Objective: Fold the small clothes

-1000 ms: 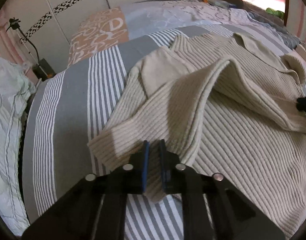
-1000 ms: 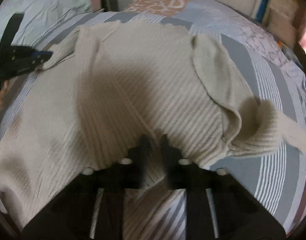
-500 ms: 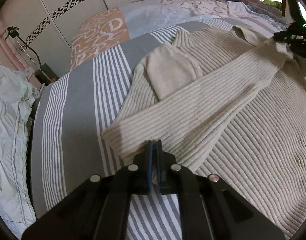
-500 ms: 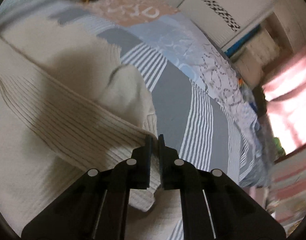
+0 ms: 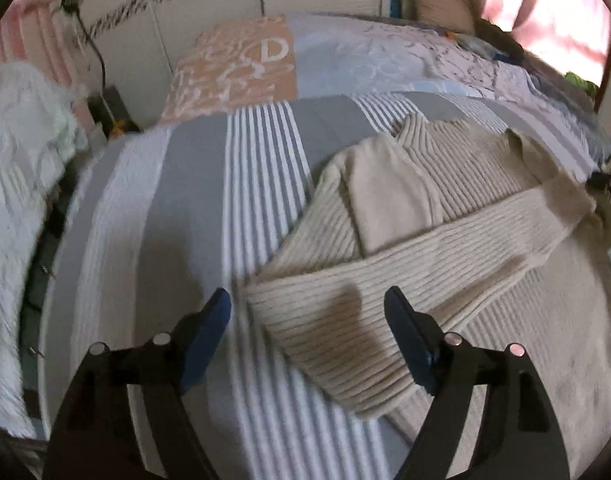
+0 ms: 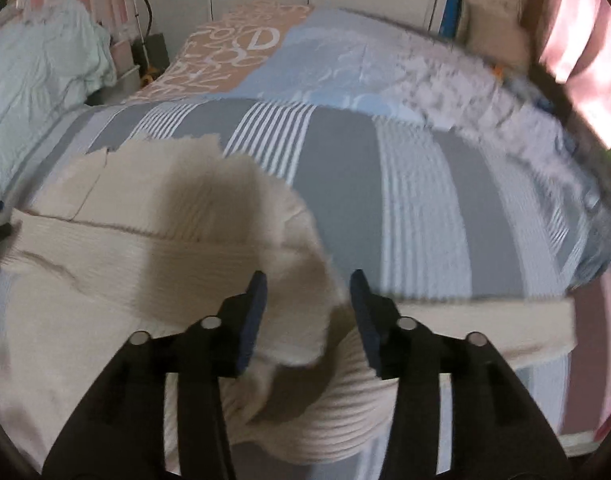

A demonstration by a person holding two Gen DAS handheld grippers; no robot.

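Both tongs are seen spread wide, nothing gripped. The left gripper [image 5: 307, 300] is held over the ribbed hem of the cream sweater [image 5: 445, 248], which is laid on the grey-striped bedspread [image 5: 193, 200], one sleeve folded across its body. The right gripper [image 6: 307, 280] is poised above a bunched fold at the sweater's [image 6: 117, 264] edge; blur makes it hard to tell whether fabric is touched.

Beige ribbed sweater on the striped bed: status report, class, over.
Left gripper open, right gripper open. Beige ribbed knit sweater flat on grey-and-white striped bedspread, sleeve folded across. Nothing in the way.
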